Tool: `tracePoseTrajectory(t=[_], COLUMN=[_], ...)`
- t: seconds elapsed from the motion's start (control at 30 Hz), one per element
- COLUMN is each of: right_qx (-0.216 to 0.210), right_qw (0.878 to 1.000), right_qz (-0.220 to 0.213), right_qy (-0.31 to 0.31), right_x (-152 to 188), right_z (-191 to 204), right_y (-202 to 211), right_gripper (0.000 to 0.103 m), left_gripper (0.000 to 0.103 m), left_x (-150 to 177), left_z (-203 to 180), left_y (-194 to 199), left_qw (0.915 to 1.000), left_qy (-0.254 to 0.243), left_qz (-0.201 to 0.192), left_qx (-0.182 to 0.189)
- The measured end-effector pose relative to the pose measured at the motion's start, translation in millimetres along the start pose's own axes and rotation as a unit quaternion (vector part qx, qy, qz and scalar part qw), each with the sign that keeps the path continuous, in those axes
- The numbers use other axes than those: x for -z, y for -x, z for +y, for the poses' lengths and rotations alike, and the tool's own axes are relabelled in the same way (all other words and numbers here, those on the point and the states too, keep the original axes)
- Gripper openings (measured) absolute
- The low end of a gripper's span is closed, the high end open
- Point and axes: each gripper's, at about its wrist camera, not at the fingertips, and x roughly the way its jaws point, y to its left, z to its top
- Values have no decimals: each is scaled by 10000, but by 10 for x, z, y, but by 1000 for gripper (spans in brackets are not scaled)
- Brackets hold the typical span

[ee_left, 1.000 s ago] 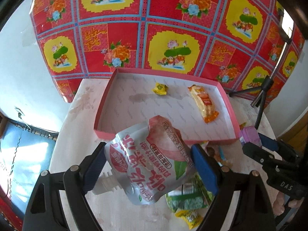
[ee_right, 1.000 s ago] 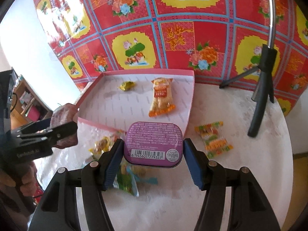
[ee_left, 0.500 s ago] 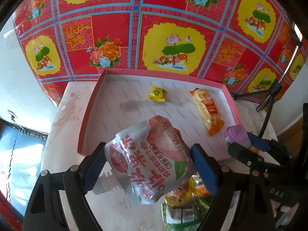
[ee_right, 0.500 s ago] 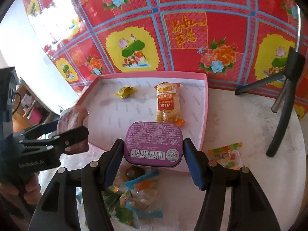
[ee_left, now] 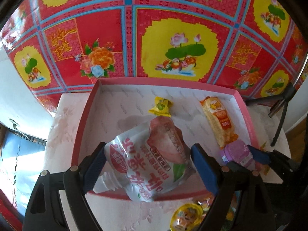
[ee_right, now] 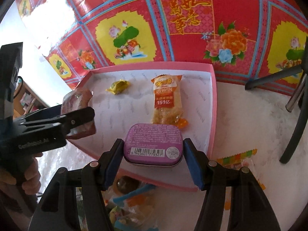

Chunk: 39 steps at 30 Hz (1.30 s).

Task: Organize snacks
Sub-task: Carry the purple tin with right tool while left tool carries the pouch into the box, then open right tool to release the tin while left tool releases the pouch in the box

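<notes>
Left wrist view: the left gripper clamps a white spouted pouch at lower centre, over the pink tray. Right of it, the right gripper pinches a purple tin. Farther up lie a yellow candy and an orange wafer pack.

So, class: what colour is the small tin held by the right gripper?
Purple tin; it shows best in the right wrist view.

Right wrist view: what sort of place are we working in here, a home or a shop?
Probably a home. A red floral cloth hangs behind a small white-covered table, cluttered shelves show at the left, and a tripod stands on the table.
</notes>
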Motion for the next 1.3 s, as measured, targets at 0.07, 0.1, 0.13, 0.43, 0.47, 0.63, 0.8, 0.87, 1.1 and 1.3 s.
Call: tracePoseTrajectory(t=[0.07,0.1,0.13,0.43,0.47,0.63,0.8,0.87,1.1,1.3], right_qx=[71,132,194,657,683,648,568,446,336,260], right_qw=[10000,9998,9997,9961,9957,9958,9959,9970,9977,9979], right_qz=[-9,-17,-20,-91,-99,-104,-142,-181,-177,-333], right_qy=[68,114,159,580,614,646,694,600,564,492], right_x=[-8,-13,-22,-75,-78,-107,-105,-110,-98,-96], right_z=[-6,-8,-3,33,37,17,20,-7,-38,-52], right_y=[-5,-11,-26,-130,-140,-178,-190,-178,-125,-20], right_gripper=[63,63,63,63,63,64,64,64,64,68], left_gripper=[90,90,90,90,90,90,90,90,91,90], left_x=[-23,-37,-50,-144,-155,-182,-140,-139,-146,-195], left_z=[-20,-30,-38,-48,-43,4,200,236,381,393], left_y=[-55,-74,-95,-302,-318,-359,-246,-194,-112,117], left_qw=[10000,10000,10000,9997,9997,9995,9989,9989,9990,9992], left_qy=[-11,-6,-1,-15,-13,-61,68,43,124,149], left_qz=[37,44,44,151,145,140,36,-26,-102,-115], left_qx=[16,38,57,175,199,285,454,463,417,342])
